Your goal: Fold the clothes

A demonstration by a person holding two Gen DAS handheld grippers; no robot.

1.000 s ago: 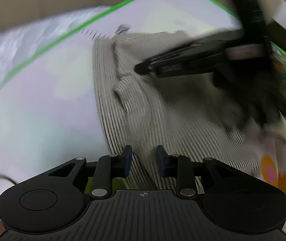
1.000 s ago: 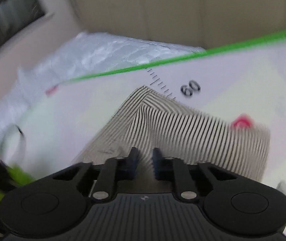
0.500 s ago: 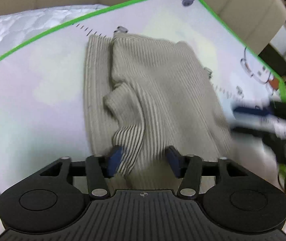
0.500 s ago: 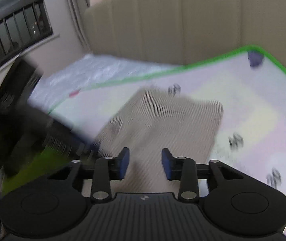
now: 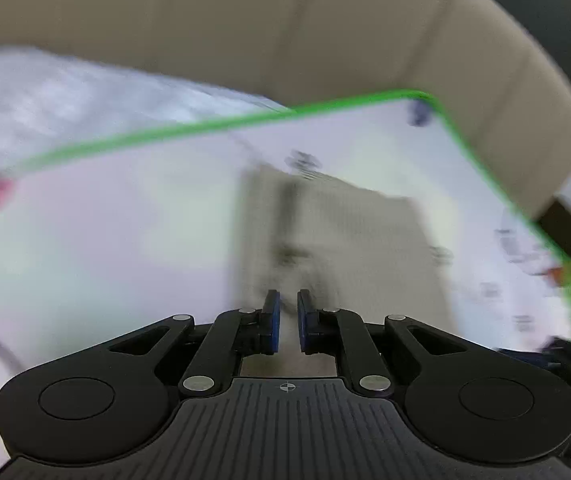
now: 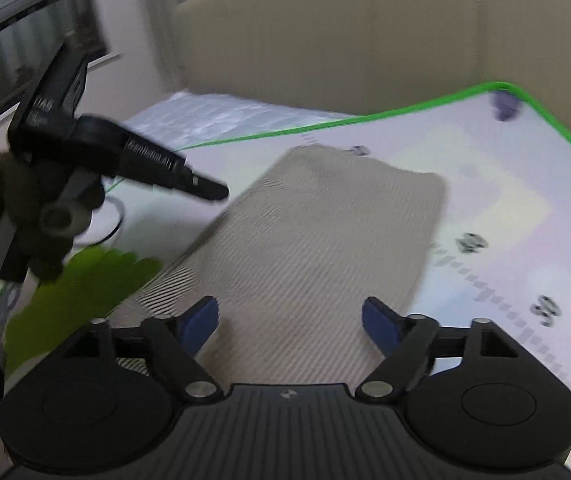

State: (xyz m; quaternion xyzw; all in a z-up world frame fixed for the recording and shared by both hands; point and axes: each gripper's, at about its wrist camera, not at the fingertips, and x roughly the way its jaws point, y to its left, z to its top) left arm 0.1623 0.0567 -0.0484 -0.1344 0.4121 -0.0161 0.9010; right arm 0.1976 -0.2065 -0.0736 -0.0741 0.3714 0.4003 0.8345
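Beige ribbed garment (image 6: 325, 248) lies flat as a folded rectangle on the green-edged mat (image 6: 525, 200). Your right claw (image 6: 289, 316) hangs spread wide above its near edge, gripping nothing. Your left claw (image 5: 288, 320) is nearly closed with a slim gap showing, so apparently empty.

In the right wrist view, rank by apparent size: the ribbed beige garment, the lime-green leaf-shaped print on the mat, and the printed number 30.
1. Ribbed beige garment, by far the largest.
2. Lime-green leaf-shaped print; it lies nearer the camera, which may enlarge it.
3. Printed number 30, smallest.
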